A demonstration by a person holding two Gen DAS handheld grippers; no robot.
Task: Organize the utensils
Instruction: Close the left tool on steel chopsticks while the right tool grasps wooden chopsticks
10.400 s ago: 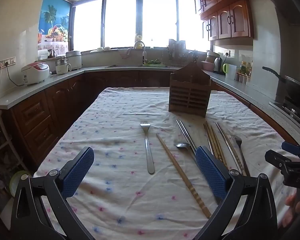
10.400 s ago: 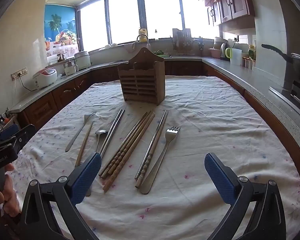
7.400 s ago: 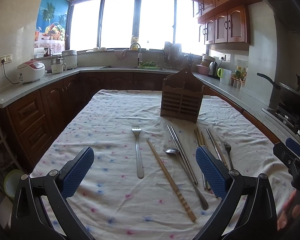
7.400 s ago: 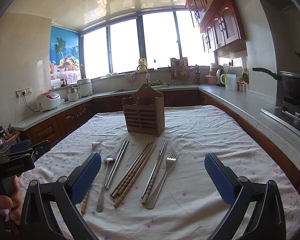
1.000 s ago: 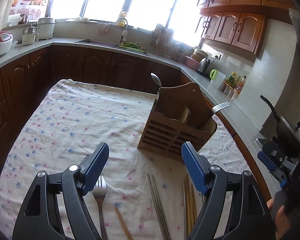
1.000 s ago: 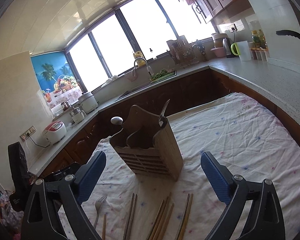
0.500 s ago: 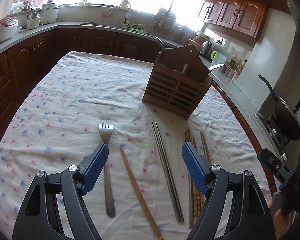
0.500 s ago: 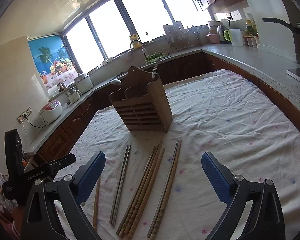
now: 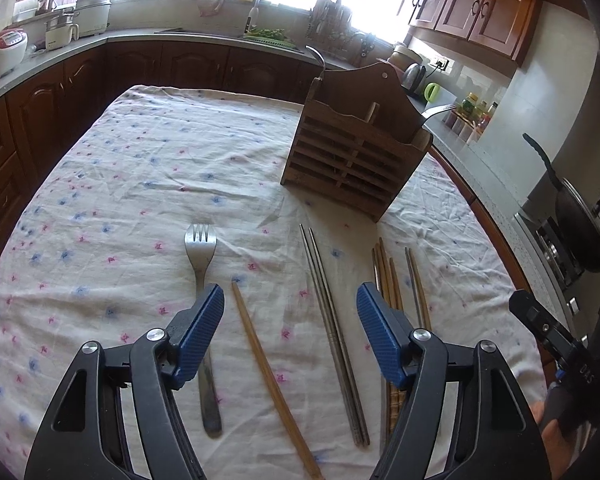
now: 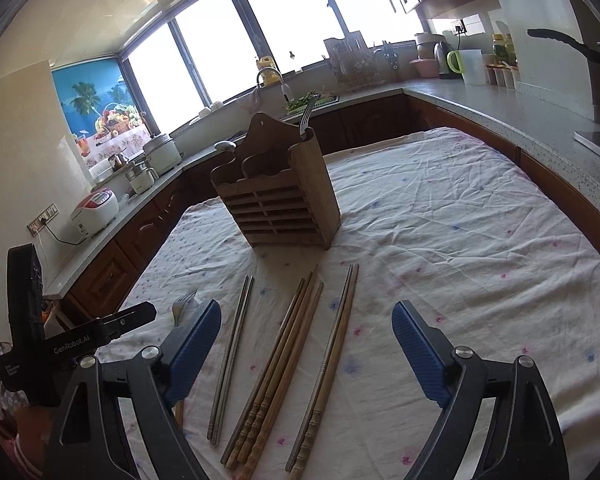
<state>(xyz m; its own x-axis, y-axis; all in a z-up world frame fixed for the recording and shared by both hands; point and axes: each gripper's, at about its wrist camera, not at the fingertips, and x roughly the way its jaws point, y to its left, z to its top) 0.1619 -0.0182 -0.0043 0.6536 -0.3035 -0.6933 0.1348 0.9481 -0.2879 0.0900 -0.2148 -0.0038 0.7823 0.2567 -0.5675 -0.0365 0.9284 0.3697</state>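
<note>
— Below the left gripper [image 9: 290,320], what lies there?
— One light wooden chopstick [image 9: 274,384] on the flowered cloth [image 9: 140,168] between its closing, empty jaws.
— And the right gripper [image 10: 306,344]?
— Closing, empty, above the brown wooden chopsticks [image 10: 284,364]; the slatted wooden holder [image 10: 284,196] stands beyond.

free: bare cloth [image 9: 140,168] left of holder [image 9: 356,160] | blocked: chopsticks [image 10: 288,364] ahead
</note>
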